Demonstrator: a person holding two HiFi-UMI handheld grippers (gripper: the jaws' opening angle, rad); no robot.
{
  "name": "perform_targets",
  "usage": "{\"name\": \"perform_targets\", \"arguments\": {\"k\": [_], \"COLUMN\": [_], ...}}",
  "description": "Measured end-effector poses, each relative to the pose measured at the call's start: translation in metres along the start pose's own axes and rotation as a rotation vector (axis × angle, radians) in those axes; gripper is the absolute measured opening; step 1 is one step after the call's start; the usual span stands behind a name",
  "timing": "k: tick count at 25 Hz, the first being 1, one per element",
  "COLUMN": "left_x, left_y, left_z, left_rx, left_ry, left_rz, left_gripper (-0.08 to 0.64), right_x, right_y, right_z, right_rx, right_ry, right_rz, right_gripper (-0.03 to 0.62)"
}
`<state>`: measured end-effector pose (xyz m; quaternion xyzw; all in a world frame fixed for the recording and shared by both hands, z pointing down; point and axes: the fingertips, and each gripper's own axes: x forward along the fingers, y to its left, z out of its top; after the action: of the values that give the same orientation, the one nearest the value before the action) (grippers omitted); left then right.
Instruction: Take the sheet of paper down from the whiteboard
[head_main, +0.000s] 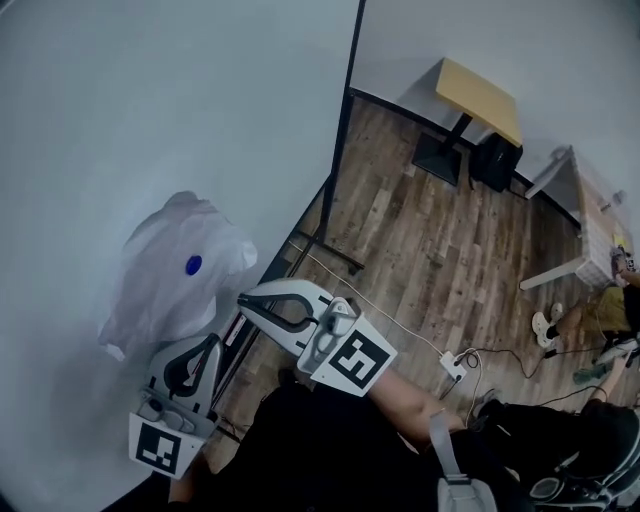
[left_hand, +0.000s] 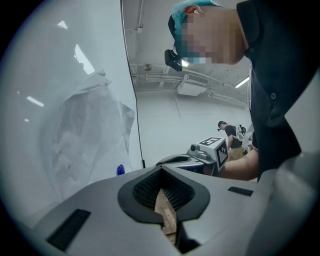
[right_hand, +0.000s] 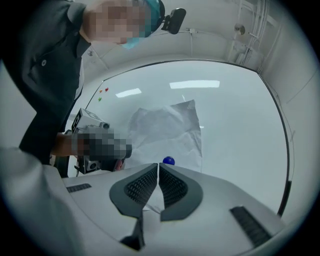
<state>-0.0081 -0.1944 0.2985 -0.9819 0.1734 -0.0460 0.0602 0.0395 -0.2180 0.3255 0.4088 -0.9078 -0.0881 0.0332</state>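
Note:
A crumpled white sheet of paper hangs on the whiteboard, pinned by a blue magnet. My left gripper is just below the sheet's lower edge, jaws shut with nothing between them. My right gripper points at the sheet's lower right corner, close to it but apart, also shut and empty. In the left gripper view the paper and magnet lie ahead of the closed jaws. In the right gripper view the sheet and magnet sit just beyond the closed jaws.
The whiteboard's black frame and stand feet rise from the wooden floor. A yellow table, a black bin, a white table and a power strip with cables stand to the right. Small coloured magnets dot the board.

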Motion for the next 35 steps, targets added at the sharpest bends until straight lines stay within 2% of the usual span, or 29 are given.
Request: {"name": "perform_targets", "arguments": {"k": [2,5,6,10,14,15,17,19,24,30,35], "left_x": [0.007,0.018,0.019,0.014,0.008,0.008,0.009,0.01,0.005,-0.002,-0.007], "left_y": [0.001,-0.006,-0.008,-0.001,0.006,0.008,0.01,0.01,0.009,0.009,0.007], "left_z": [0.001,0.015,0.021,0.025,0.019,0.021,0.023,0.023,0.022,0.018,0.017], "left_rx": [0.044,0.088,0.093,0.092,0.112,0.113,0.111,0.108,0.117,0.156,0.135], "left_ry": [-0.004,-0.001,0.007,0.066,0.115,0.113,0.109,0.117,0.151,0.206,0.207], "left_rz": [0.033,0.075,0.091,0.159,0.223,0.237,0.259,0.273,0.293,0.32,0.328], "left_gripper": [0.011,0.011,0.011,0.011,0.011,0.012,0.011,0.011,0.011,0.012,0.011], "right_x": [0.004,-0.001,-0.002,0.008,0.024,0.028,0.036,0.041,0.055,0.062,0.066], "right_y": [-0.005,-0.02,-0.023,-0.021,-0.02,-0.021,-0.021,-0.021,-0.02,-0.02,-0.021], "right_z": [-0.002,0.021,0.028,0.03,0.021,0.021,0.02,0.018,0.017,0.017,0.021], "right_rx": [-0.018,0.12,0.128,0.038,-0.02,-0.028,-0.057,-0.082,-0.149,-0.201,-0.227], "right_ry": [-0.022,-0.171,-0.185,-0.169,-0.146,-0.143,-0.128,-0.11,-0.102,-0.112,-0.143], "right_rz": [0.05,0.02,0.024,0.085,0.103,0.108,0.13,0.137,0.085,0.05,0.002], "right_gripper": [0.02,0.02,0.021,0.021,0.023,0.031,0.105,0.118,0.155,0.156,0.155]}}
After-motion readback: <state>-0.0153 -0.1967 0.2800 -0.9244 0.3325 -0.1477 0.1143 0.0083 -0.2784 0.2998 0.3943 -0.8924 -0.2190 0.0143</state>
